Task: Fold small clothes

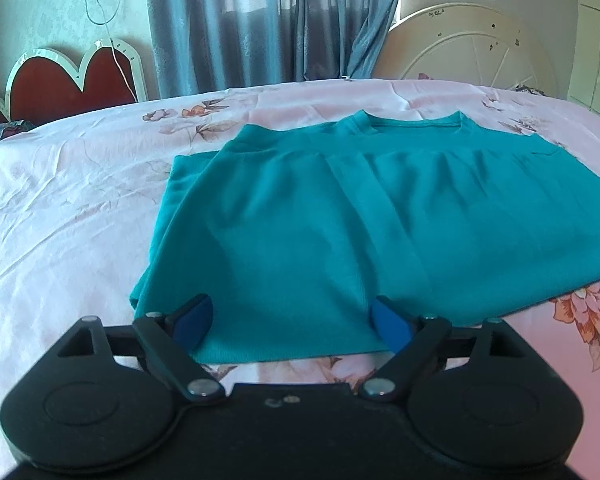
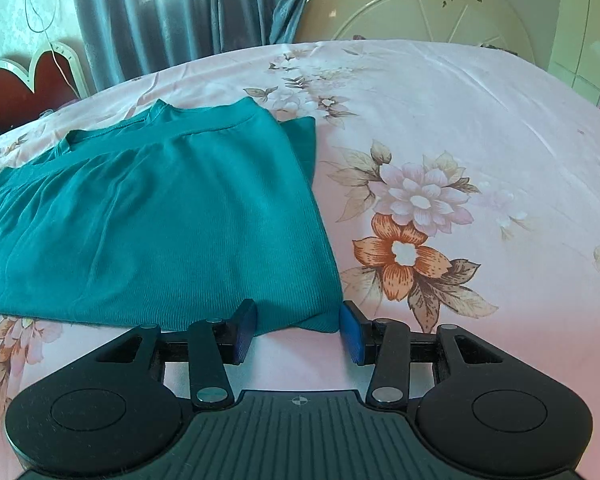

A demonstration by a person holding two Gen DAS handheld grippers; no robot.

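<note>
We see a teal shirt on a bed, with a gripper at each near corner.

The shirt (image 1: 340,216) lies flat on the bed (image 1: 60,208), which has a pink sheet with big flowers on it. The shirt's sides are folded in, and its neck is at the far end, away from us. Our left gripper (image 1: 296,324) is at the shirt's near left corner. Its jaws are wide apart, and the shirt's near edge lies between the two blue pads (image 1: 194,320), but they do not pinch it. Our right gripper (image 2: 298,330) is at the near right corner. Its jaws are open too, a bit less wide, and the corner of the shirt sits between them. Past the bed we see a blue curtain (image 1: 260,24) and a red heart-shaped headboard (image 1: 60,84).
</note>
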